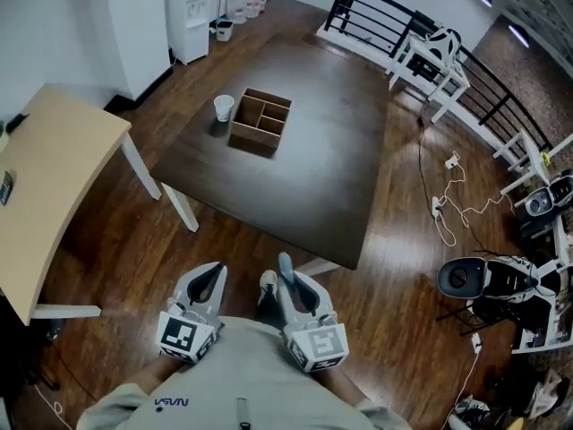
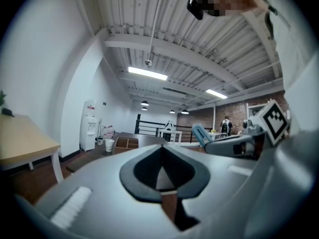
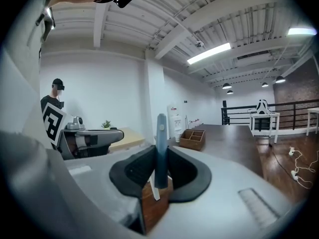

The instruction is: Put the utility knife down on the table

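My right gripper (image 1: 288, 282) is shut on a blue-grey utility knife (image 1: 285, 270), close to my body and short of the dark table's (image 1: 340, 177) near edge. In the right gripper view the utility knife (image 3: 161, 133) stands upright between the dark pads (image 3: 182, 171), its top above the jaw tips. My left gripper (image 1: 211, 273) hangs beside it on the left, shut with nothing in it. The left gripper view shows its own jaw tips meeting (image 2: 160, 153) and the knife's end (image 2: 199, 132) sticking out of the right gripper (image 2: 234, 144).
A wooden compartment box (image 1: 260, 121) and a white paper cup (image 1: 223, 107) stand at the table's far left. A light wooden table (image 1: 45, 177) is on my left. A water dispenser (image 1: 191, 21) stands at the back, white chairs and cables (image 1: 448, 195) to the right.
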